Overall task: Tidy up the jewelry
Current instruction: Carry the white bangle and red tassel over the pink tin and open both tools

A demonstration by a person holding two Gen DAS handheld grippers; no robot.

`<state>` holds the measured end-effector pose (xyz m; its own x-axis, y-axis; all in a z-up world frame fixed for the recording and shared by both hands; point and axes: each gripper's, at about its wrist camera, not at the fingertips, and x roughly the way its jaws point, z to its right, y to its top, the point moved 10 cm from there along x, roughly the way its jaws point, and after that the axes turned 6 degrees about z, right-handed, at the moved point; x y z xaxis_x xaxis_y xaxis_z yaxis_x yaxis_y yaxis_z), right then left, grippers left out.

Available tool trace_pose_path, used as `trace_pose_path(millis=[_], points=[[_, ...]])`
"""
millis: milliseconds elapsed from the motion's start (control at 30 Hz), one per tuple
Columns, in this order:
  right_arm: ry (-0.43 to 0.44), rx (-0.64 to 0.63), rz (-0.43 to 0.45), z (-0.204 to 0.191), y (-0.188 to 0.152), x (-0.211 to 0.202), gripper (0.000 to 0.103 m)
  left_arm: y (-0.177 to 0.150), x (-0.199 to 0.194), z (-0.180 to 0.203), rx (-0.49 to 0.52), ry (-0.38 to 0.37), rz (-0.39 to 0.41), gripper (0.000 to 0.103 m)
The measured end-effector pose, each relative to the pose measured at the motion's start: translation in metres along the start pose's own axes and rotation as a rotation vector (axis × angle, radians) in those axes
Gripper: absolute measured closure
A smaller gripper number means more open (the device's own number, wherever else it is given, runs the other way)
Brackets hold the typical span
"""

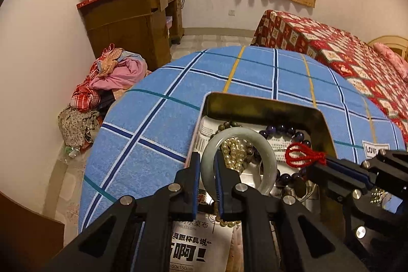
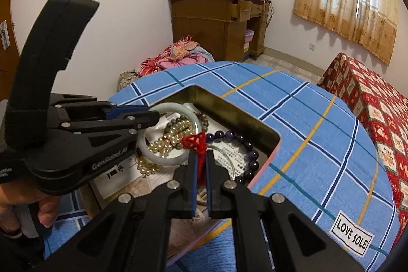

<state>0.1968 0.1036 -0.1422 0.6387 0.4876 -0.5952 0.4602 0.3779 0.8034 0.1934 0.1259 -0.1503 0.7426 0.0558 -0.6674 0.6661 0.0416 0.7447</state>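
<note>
An open metal tin (image 1: pixel 257 103) (image 2: pixel 229 108) sits on a blue plaid cloth. In it lie a pale jade bangle (image 1: pixel 267 149) (image 2: pixel 173 159), a pearl string (image 1: pixel 233 153) (image 2: pixel 165 142) and a purple bead bracelet (image 1: pixel 283 129) (image 2: pixel 244 147). My left gripper (image 1: pixel 206 165) (image 2: pixel 150 116) is shut on the bangle's rim, one finger inside the ring and one outside. My right gripper (image 2: pixel 201 157) (image 1: pixel 321 159) is shut on a red knotted cord (image 2: pixel 196 142) (image 1: pixel 303 156) held above the tin.
A printed paper sheet (image 1: pixel 191 246) lies in the tin's near part. The cloth-covered table (image 1: pixel 153 129) ends at the left over a clothes pile (image 1: pixel 112 75). A brown cabinet (image 1: pixel 127 24) stands by the wall. A red-patterned bed (image 1: pixel 357 60) lies at right.
</note>
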Motion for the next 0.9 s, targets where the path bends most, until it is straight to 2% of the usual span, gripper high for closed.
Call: trace_pose_path(millis=[900], points=[[-0.009, -0.006, -0.048, 0.002, -0.014, 0.01, 0.095, -0.003, 0.002, 0.0, -0.005, -0.003, -0.008, 0.092]])
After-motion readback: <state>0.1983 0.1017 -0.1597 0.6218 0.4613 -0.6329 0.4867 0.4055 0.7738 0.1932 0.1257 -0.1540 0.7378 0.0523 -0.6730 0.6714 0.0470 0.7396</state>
